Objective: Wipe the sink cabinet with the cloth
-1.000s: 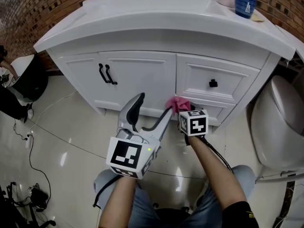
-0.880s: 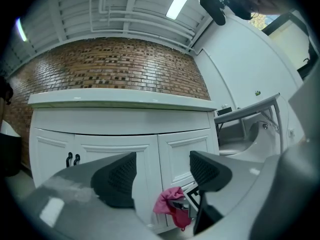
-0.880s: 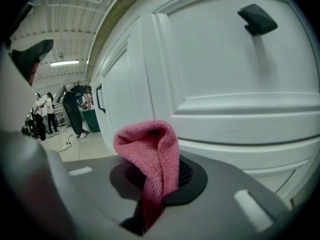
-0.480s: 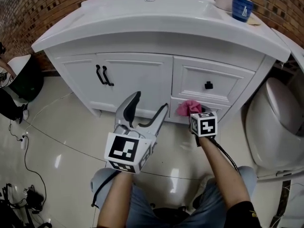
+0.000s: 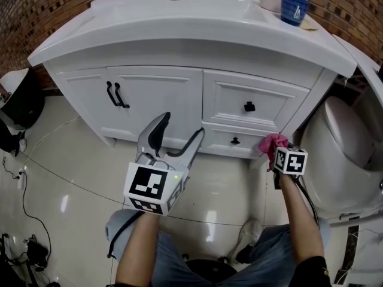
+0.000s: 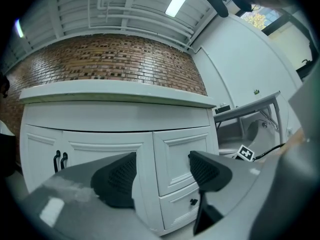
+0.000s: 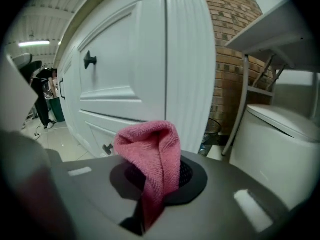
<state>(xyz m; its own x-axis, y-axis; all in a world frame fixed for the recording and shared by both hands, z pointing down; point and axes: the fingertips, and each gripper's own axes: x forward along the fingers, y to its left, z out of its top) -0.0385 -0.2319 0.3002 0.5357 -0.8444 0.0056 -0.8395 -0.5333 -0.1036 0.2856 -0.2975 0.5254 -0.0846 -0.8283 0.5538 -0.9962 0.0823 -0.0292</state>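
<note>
The white sink cabinet (image 5: 179, 94) with black handles stands against a brick wall. Open glossy tiled floor (image 5: 78, 172) spreads before its doors, while a white toilet (image 5: 338, 154) crowds its right corner. The left gripper (image 5: 179, 130), on an outstretched forearm, hovers off the cabinet's middle, its jaws wide with nothing between them. The right gripper (image 5: 274, 148) is extended to the cabinet's lower right corner, clamped on a bunched pink terry cloth (image 5: 269, 141). Only the right gripper view shows the cloth just beside that ribbed corner, and contact is uncertain. A blue cup (image 5: 294, 8) stands on the cabinet's top right.
</note>
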